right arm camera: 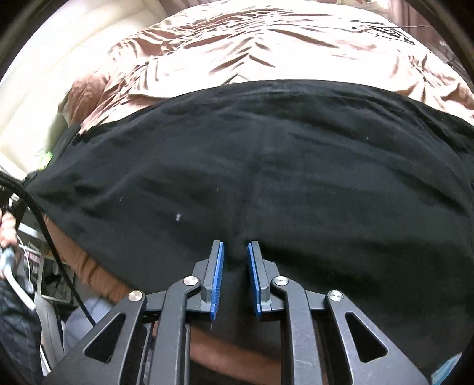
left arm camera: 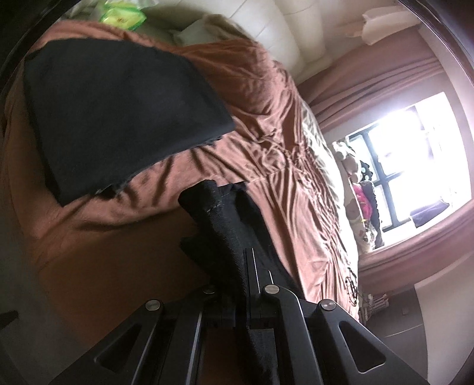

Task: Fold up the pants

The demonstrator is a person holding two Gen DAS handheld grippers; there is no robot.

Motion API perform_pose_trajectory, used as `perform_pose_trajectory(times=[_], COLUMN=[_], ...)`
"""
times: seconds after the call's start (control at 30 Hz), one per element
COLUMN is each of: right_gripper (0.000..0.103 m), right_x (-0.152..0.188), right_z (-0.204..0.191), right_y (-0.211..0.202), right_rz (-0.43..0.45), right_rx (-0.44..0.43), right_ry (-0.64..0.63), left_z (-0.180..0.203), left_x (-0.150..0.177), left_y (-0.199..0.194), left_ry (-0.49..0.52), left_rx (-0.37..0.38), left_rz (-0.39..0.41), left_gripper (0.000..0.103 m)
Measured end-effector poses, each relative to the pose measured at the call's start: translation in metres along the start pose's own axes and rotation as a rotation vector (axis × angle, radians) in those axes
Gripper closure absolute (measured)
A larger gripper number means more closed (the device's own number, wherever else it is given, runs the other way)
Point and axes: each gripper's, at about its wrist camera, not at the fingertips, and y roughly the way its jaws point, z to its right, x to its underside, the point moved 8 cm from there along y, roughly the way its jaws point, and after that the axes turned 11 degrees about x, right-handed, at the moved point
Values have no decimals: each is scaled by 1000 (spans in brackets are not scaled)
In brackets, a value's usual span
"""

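The black pants (right arm camera: 266, 165) lie folded flat on a brown bed cover (right arm camera: 237, 44). In the right wrist view they fill the middle, and my right gripper (right arm camera: 234, 247) hovers at their near edge with its blue pads (right arm camera: 218, 275) apart and nothing between them. In the left wrist view the folded pants (left arm camera: 118, 112) lie at the upper left on the brown cover (left arm camera: 266, 142). My left gripper (left arm camera: 220, 192) is shut with a strip of black cloth (left arm camera: 219, 225) pinched between its fingers, held off to the right of the folded stack.
A cream padded headboard (left arm camera: 266, 32) stands at the bed's end, with a green packet (left arm camera: 121, 16) near it. A bright window (left arm camera: 414, 160) with pink curtains and stuffed toys (left arm camera: 361, 192) is beyond the bed. A black cable (right arm camera: 50, 237) and my hand (right arm camera: 7, 231) show at left.
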Motion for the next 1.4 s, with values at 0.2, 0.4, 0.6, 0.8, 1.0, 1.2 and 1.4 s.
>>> perform_pose_trajectory(times=[0.2, 0.4, 0.6, 0.8, 1.0, 1.2, 1.4], right_gripper=[89, 89, 91, 92, 92, 92, 92], right_x=[-31, -58, -87, -113, -130, -133, -117], right_z=[-1, 0, 3, 5, 5, 6, 11], right_y=[21, 45, 65, 77, 92, 88, 71], right_rz=[-6, -16, -22, -14, -17, -24, -24], right_rx=[27, 47, 54, 77, 83, 68, 44], right_ry=[-5, -9, -13, -32, -18, 12, 21], left_z=[-25, -36, -37, -42, -39, -22, 19], left_x=[6, 8, 9, 12, 11, 7, -2], left_y=[5, 8, 8, 7, 8, 2, -9], left_ry=[-61, -64, -42, -44, -21, -22, 32], left_rx=[-14, -37, -50, -54, -64, -29, 33], left_rz=[10, 15, 16, 12, 8, 30, 65], left_gripper=[100, 100, 100, 100, 100, 100, 100])
